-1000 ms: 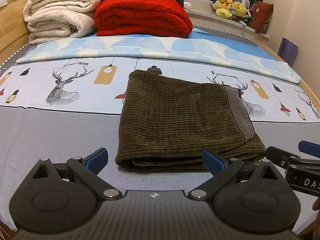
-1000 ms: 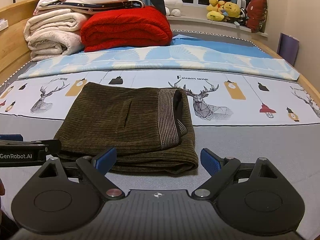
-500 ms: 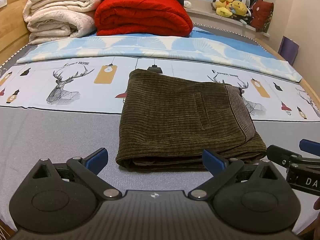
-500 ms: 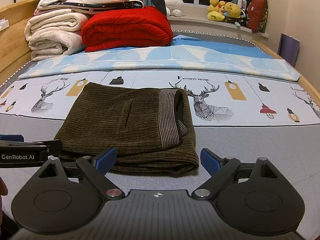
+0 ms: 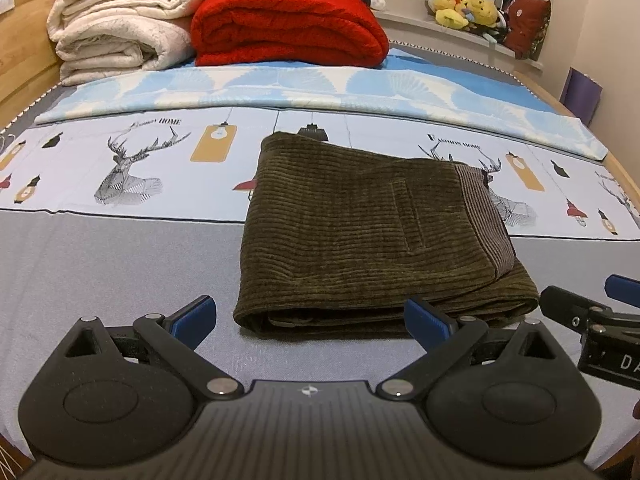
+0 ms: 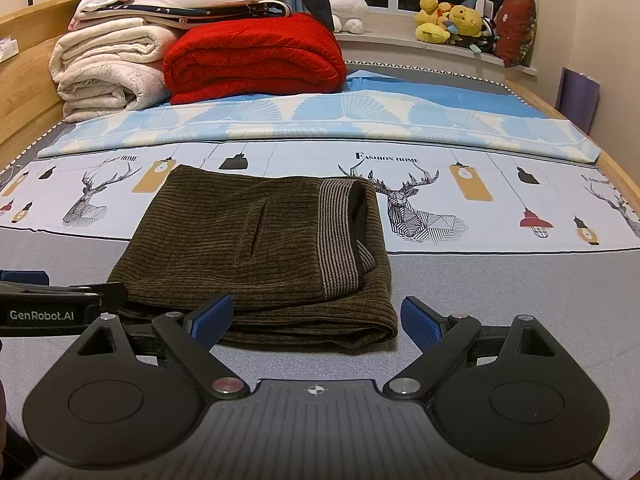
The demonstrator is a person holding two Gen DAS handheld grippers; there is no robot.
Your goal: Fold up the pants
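Observation:
Olive corduroy pants (image 5: 368, 232) lie folded into a compact rectangle on the bed, with the striped waistband on the right side (image 6: 338, 236). My left gripper (image 5: 310, 318) is open just in front of the fold's near edge, not touching it. My right gripper (image 6: 316, 318) is open too, its blue pads either side of the near right corner of the pants (image 6: 256, 248), nothing held. Each gripper shows at the edge of the other's view: the right gripper (image 5: 600, 312) and the left gripper (image 6: 52, 296).
The bed (image 5: 100, 264) has a grey sheet with a deer-print band. Folded white blankets (image 5: 120, 28) and a red blanket (image 5: 288, 24) are stacked at the back. A wooden bed frame (image 6: 616, 176) runs along the right. Plush toys (image 6: 448, 20) sit on the window sill.
Both grippers have crept very slightly towards the pants. The pants have not moved and both grippers stay open.

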